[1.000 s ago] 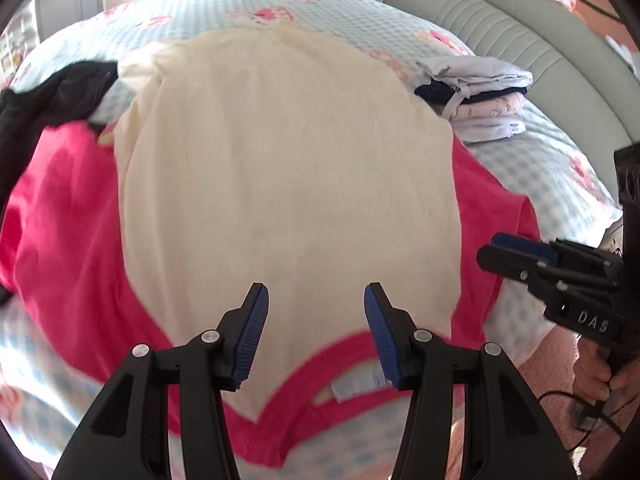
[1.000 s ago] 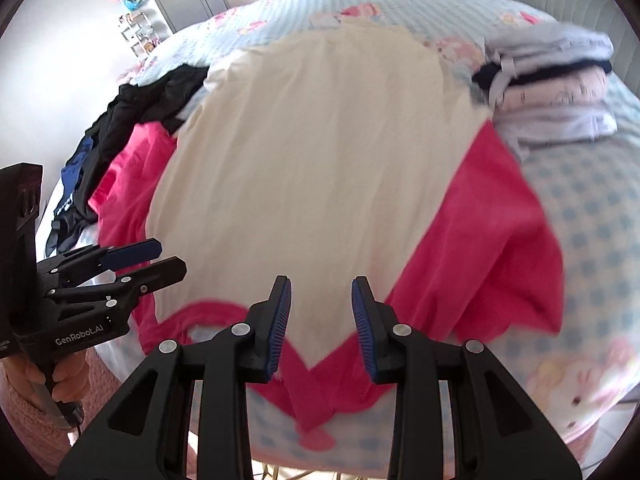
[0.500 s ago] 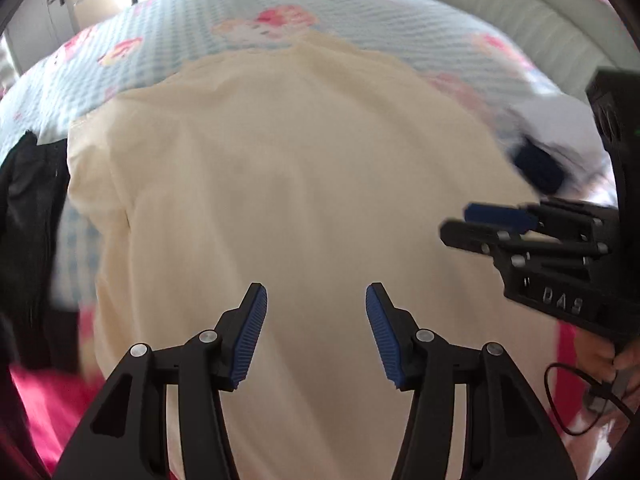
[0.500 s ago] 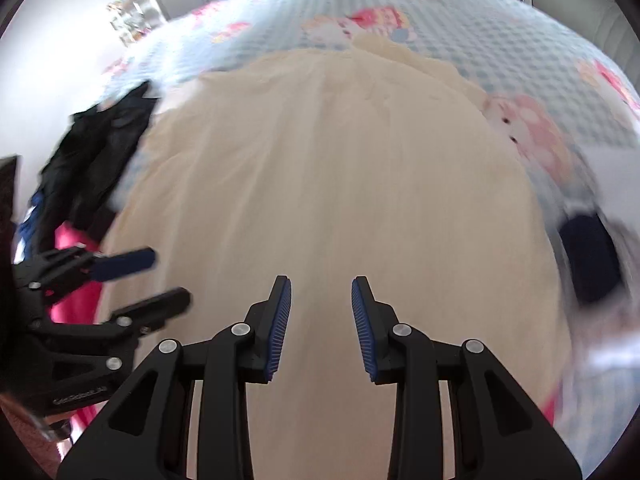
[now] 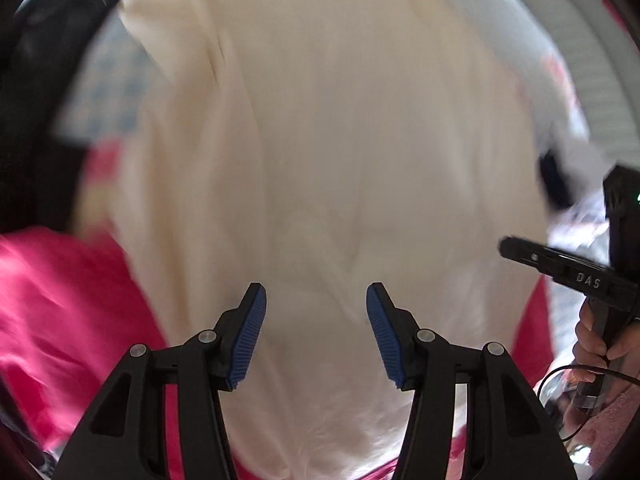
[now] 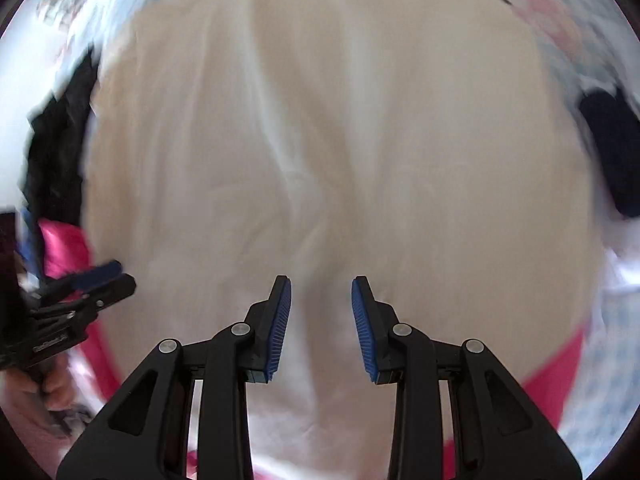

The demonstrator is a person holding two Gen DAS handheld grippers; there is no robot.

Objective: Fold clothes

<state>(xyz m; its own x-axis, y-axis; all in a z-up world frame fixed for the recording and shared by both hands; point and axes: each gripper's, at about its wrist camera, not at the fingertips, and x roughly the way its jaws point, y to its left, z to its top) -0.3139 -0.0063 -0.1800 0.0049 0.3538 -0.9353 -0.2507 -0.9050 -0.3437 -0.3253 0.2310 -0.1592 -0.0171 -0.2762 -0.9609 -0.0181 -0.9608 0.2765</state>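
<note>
A cream garment (image 5: 340, 140) (image 6: 340, 140) lies spread flat on the bed and fills most of both views. Under it lies a bright pink garment (image 5: 60, 312) (image 6: 556, 368), showing at the left and lower edges. My left gripper (image 5: 316, 332) points steeply down over the cream cloth, open, with nothing between its blue pads. My right gripper (image 6: 321, 326) hovers over the same cloth, open with a narrower gap and nothing in it. Each gripper shows at the edge of the other's view: the right gripper (image 5: 516, 250) and the left gripper (image 6: 116, 276). Both views are blurred.
Dark clothes (image 5: 32, 120) (image 6: 56, 152) are heaped at the left. A folded pile with a navy piece (image 6: 612, 152) (image 5: 554, 184) sits at the right on the blue checked bedsheet (image 5: 108, 80). A grey padded headboard (image 5: 580, 52) curves at the far right. A hand (image 5: 596, 340) holds the right gripper's handle.
Both grippers have moved forward from the near hem over the middle of the cream garment and come closer to it. Their jaw gaps look unchanged.
</note>
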